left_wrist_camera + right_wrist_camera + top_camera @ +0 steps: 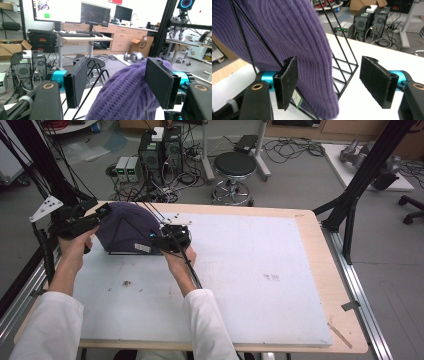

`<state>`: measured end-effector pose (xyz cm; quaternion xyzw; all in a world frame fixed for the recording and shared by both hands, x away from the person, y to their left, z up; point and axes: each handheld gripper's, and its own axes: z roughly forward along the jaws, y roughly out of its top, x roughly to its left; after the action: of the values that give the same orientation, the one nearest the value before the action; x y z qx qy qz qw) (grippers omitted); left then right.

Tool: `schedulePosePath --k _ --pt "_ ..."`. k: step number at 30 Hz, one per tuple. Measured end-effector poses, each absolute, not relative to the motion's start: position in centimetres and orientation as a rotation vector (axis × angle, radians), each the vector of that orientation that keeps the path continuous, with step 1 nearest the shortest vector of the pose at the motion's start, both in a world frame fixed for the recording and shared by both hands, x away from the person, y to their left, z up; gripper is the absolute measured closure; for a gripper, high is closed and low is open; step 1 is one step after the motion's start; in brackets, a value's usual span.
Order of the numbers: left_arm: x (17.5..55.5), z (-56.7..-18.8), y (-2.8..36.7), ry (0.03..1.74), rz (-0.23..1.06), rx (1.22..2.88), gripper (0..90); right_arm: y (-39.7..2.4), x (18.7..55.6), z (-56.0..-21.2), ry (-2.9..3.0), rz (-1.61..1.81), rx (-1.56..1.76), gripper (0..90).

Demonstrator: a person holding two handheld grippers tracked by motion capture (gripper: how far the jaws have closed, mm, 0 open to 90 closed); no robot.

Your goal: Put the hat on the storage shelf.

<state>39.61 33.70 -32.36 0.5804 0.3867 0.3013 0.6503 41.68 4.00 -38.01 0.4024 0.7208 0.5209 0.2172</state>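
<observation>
1. A white mat (pixel 235 285) covers most of a pale wooden table (pixel 320 270); a few dark crumbs lie on the mat near the person's left forearm.
2. A purple knitted hat (pixel 125 230) sits over a black wire stand (pixel 342 65) at the far left of the mat.
3. The left gripper (pixel 102 212) is at the hat's left side. In the left gripper view its jaws stand apart, with the hat's knit between them and lying against the right-hand pad, not pinched.
4. The right gripper (pixel 162 240) is at the hat's near right edge. Its jaws stand apart too; the hat's lower edge and a wire of the stand lie between them, and a small label shows beside the left pad.
5. Beyond the table a grey floor holds computer towers (pixel 160 150), tangled cables and a round stool (pixel 234 167).
6. The left gripper view shows monitors (pixel 95 13) on a desk, wooden cabinets and cardboard boxes.
</observation>
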Motion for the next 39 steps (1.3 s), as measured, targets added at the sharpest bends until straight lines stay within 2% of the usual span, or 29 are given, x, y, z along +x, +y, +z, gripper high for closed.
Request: schedulePosePath --k 4,7,8,22,39 --pt "39.5 -32.2 33.8 0.880 0.698 1.313 30.8 3.7 41.6 -37.6 1.969 1.487 1.097 24.5" --pt "39.1 -31.9 33.7 0.864 0.713 1.300 28.2 3.5 41.4 -37.3 1.935 1.505 1.082 16.6" --pt "39.0 -31.8 33.7 0.861 0.717 1.298 28.2 3.5 41.3 -37.1 1.904 1.499 1.061 11.1" --pt "37.6 -31.5 33.3 0.847 0.782 1.247 23.0 2.1 40.0 -35.2 1.754 1.595 0.990 10.9" --pt "34.8 -32.1 33.1 0.845 0.835 1.213 22.7 -3.6 37.7 -32.5 1.604 1.633 0.937 10.9"
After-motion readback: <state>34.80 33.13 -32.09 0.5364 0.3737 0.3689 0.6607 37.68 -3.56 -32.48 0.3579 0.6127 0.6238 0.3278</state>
